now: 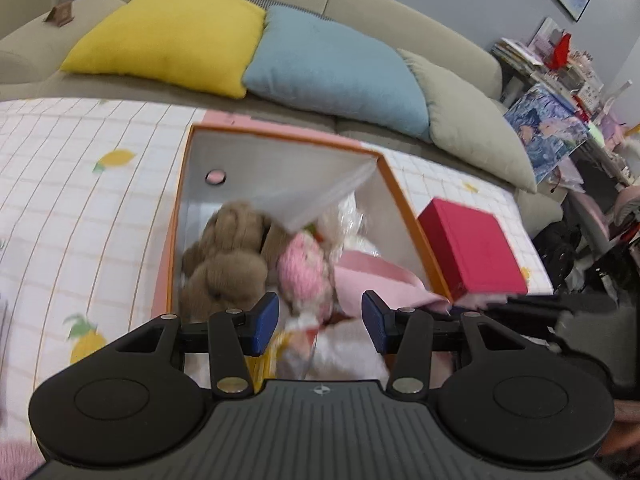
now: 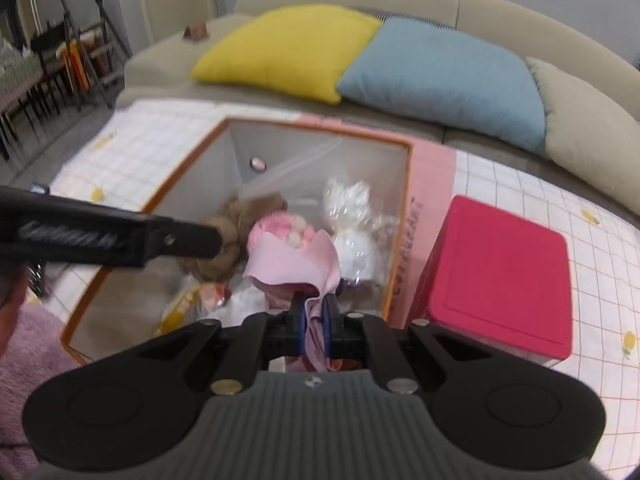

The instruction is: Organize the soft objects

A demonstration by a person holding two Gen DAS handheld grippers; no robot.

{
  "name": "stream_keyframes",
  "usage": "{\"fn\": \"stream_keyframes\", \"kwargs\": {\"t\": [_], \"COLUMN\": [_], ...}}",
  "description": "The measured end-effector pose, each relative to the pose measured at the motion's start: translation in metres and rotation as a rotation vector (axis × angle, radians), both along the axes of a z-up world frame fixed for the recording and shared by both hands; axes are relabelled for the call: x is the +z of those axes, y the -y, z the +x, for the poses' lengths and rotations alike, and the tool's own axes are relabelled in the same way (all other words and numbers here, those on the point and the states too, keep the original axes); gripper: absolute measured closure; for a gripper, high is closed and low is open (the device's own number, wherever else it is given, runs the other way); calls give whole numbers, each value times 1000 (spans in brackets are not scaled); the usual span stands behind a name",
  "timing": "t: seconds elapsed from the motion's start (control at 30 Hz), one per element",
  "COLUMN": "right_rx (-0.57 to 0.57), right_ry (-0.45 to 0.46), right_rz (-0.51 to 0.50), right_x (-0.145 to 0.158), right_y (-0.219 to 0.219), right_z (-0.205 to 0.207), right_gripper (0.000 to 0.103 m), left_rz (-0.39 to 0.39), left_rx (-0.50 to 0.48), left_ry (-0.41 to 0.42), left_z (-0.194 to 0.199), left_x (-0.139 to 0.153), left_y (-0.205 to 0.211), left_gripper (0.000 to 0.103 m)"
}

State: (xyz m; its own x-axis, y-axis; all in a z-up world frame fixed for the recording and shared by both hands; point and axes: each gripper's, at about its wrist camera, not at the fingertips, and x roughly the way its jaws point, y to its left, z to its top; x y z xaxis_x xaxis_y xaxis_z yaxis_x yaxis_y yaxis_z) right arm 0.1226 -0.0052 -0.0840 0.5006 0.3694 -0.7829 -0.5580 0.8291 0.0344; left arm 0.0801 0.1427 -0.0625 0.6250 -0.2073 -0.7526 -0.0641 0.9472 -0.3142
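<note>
An open orange-rimmed box (image 1: 404, 196) (image 2: 407, 184) stands on a checked cloth. Inside lie a brown plush toy (image 1: 224, 256) (image 2: 236, 220), a pink knitted toy (image 1: 300, 268) (image 2: 280, 228) and a white plush in clear wrap (image 2: 352, 224). My left gripper (image 1: 319, 322) is open and empty above the box's near end; its arm shows in the right wrist view (image 2: 120, 236). My right gripper (image 2: 314, 328) is shut on a pink cloth (image 2: 292, 260) (image 1: 380, 280), holding it over the box.
A red box (image 1: 476, 244) (image 2: 504, 272) sits right of the orange box. Yellow (image 1: 168, 36), blue (image 1: 332, 72) and grey (image 1: 472, 120) cushions lie on the sofa behind. A pink fuzzy item (image 2: 28, 352) lies at the near left. Cluttered shelves (image 1: 560, 92) stand at the right.
</note>
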Motion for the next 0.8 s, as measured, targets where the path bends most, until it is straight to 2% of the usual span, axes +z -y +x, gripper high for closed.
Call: {"fn": "stream_keyframes", "kwargs": {"t": [0.1,0.2,0.27,0.4,0.47,0.57,0.7,0.8], "right_rx": [28,26,18,10,-4,-36,-92,-135], "right_ry": [-14,-30,-45,-45,-42,-27,21,63], "right_rz": [-34,-35,-8,6,24,74,131,177], "right_x": [-8,-12,-12,-2,5,21,50,71], "right_y": [-9,-10,-7,3,13,30,57,81], "right_z": [-1,-3,-3,-4,-5,-8,-13,-18], "right_gripper": [95,86,71,63,52,43,31,24], "left_rz": [0,-13,-12,-12,-8,10,128,177], "left_rx": [4,15,19,32,41,47,62,55], "left_ry": [-18,-18,-13,7,27,78,193,293], "left_z": [-6,-13,-16,-20,-22,-27,-38,-46], "left_x": [-3,-4,-2,4,11,24,50,68], "left_y": [2,1,1,1,2,9,29,46], "left_gripper": [48,48,48,48,46,42,38,38]}}
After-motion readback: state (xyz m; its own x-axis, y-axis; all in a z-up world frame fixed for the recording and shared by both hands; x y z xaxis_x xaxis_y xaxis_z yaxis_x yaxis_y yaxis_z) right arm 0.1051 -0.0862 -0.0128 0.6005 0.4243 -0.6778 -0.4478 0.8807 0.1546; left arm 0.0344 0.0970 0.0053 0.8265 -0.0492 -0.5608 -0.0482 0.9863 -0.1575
